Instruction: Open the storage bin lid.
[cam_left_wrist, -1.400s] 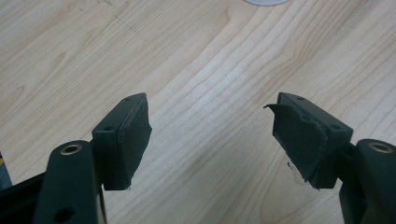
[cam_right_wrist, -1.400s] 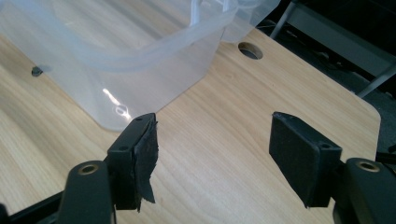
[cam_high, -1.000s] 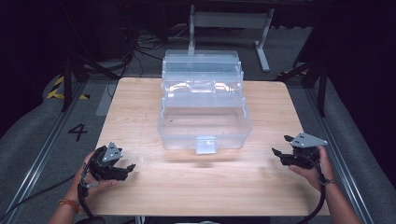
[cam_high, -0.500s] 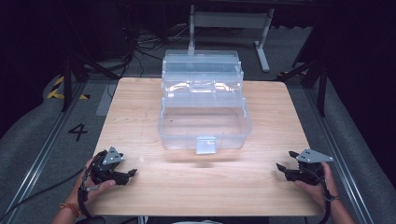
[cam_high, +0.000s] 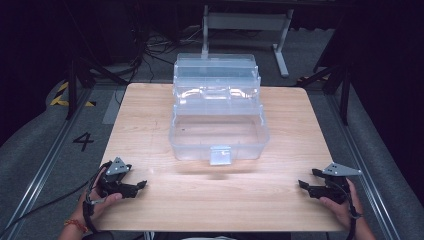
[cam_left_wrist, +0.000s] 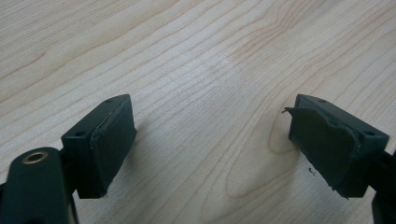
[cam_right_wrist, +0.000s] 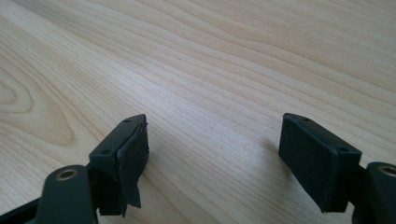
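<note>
High forward-down overview; both tool cameras close above shared table (cam_high: 165, 110).

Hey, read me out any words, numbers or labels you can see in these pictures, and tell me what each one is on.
"4": a black numeral on the grey floor mat, left of the wooden table.
No lettering can be made out on the clear plastic toolbox or either gripper.

The box (cam_high: 219, 125) sits on my table (cam_high: 150, 110), centred left to right and towards the far edge; its stepped trays rise behind the lower compartment, its latch (cam_high: 220, 155) faces me; my left gripper (cam_high: 140, 185) lies near the front left corner, my right gripper (cam_high: 303, 180) near the front right, both well apart from the box; bare tabletop lies between them.
</note>
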